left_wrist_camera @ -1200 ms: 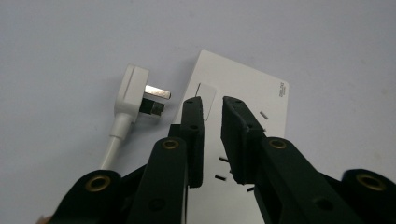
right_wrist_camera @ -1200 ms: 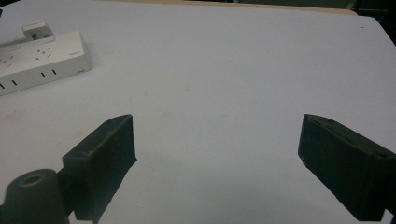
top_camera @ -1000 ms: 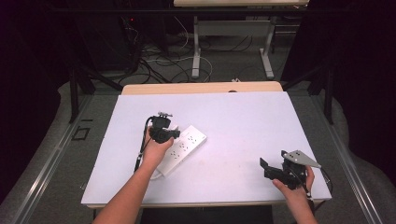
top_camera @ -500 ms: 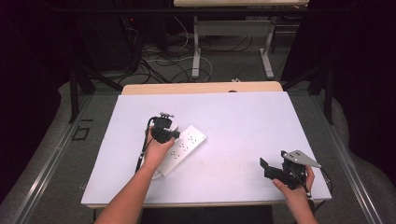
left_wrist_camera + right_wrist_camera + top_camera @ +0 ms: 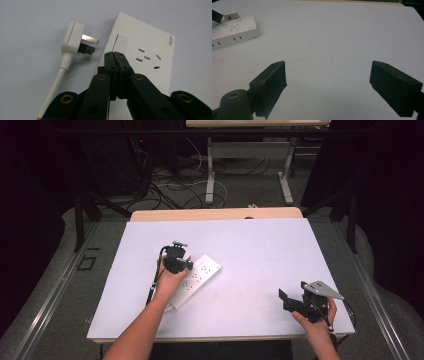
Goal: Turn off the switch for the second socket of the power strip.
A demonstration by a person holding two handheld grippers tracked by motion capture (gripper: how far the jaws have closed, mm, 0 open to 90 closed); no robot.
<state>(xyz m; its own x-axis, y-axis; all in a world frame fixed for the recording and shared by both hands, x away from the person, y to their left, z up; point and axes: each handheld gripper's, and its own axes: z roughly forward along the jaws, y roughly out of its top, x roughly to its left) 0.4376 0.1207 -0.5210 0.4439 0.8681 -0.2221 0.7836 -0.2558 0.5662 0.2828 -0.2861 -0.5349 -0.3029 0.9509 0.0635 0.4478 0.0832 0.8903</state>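
White-topped rectangular desk (image 5: 250, 245) with a tan wooden strip along its far edge. A long white plastic power strip (image 5: 197, 279) lies flat on the desk, left of centre, set diagonally with one end toward the far right and the other toward the near left. Left gripper (image 5: 115, 53) is held above the strip's far half by the left hand (image 5: 167, 279); in the left gripper view its two black jaws are pressed together tip to tip, nothing between them, with the tips over the strip's face just short of a small white rectangular switch (image 5: 121, 43). A group of socket slots (image 5: 147, 58) sits beside the switch, and small grey lettering is printed near the strip's corner, too small to read. A white moulded plug (image 5: 73, 38) with bare metal pins lies on the desk just beside the strip's edge, pins pointing at the strip, its white cable (image 5: 53, 87) running back toward the camera. Right gripper (image 5: 328, 87) is held low over the near right corner of the desk by the right hand (image 5: 316, 325), well apart from the strip; its jaws stand wide apart and empty, bare desk between them.
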